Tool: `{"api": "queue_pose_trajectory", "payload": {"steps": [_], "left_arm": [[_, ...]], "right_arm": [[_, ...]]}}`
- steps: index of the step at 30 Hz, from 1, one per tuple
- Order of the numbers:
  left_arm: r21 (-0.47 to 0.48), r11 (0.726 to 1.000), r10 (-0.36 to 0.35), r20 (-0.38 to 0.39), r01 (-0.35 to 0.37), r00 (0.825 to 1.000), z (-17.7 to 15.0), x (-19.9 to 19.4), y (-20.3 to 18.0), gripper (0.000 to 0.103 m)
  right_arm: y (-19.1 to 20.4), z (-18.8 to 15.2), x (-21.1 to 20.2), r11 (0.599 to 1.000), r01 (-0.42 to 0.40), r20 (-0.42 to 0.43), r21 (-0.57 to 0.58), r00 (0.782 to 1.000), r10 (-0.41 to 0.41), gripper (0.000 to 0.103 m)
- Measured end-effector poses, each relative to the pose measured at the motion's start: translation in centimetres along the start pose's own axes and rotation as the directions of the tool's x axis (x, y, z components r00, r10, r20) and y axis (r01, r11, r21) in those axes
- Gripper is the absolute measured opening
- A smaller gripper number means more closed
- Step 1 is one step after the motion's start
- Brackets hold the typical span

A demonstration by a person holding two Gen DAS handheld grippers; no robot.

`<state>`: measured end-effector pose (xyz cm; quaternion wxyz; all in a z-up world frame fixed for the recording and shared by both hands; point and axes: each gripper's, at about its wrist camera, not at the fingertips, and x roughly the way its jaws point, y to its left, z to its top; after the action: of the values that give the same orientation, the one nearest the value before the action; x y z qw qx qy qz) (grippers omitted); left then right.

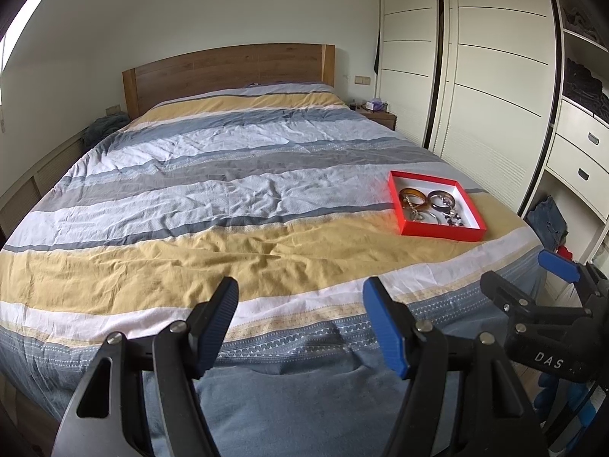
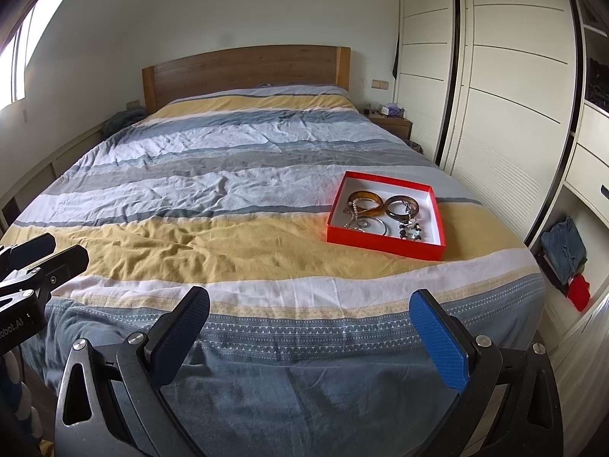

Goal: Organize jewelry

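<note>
While both hover level at bed's foot, left claw [image 1: 300, 327] agape, right claw [image 2: 310, 337] agape, red tray [image 2: 380, 242] seemingly holding bangles

Soft daylight fills the room, entering from a window [image 2: 17, 61] at the far left, which is blown out to white in both views. The pale wall [image 1: 213, 7] is evenly lit, dimming slightly toward the corners. Shadows are faint: the creases in the bedspread [image 1: 213, 205] show only gentle shading, and the near end of the bed hanging below the mattress edge sits darker. Fisheye distortion bows the wardrobe [image 2: 506, 106] panels and the headboard [image 1: 232, 64], and black vignetting cuts off the frame corners. Focus is sharp across the middle. A reddish colour bleed fringes the left side of the red tray [image 1: 396, 205].
</note>
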<state>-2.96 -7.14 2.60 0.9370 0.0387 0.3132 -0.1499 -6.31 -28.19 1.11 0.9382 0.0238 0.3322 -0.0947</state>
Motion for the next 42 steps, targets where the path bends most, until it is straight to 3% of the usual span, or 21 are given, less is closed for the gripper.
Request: {"api": "queue_pose_trajectory", "payload": {"steps": [42], "left_arm": [[0.012,1.0,0.001,-0.046,-0.001,0.999,-0.2,1.5,-0.1,0.066]], "right_arm": [[0.0,-1.1,1.3,1.0,0.008,-0.031,0.005,0.999,-0.007,0.103]]}}
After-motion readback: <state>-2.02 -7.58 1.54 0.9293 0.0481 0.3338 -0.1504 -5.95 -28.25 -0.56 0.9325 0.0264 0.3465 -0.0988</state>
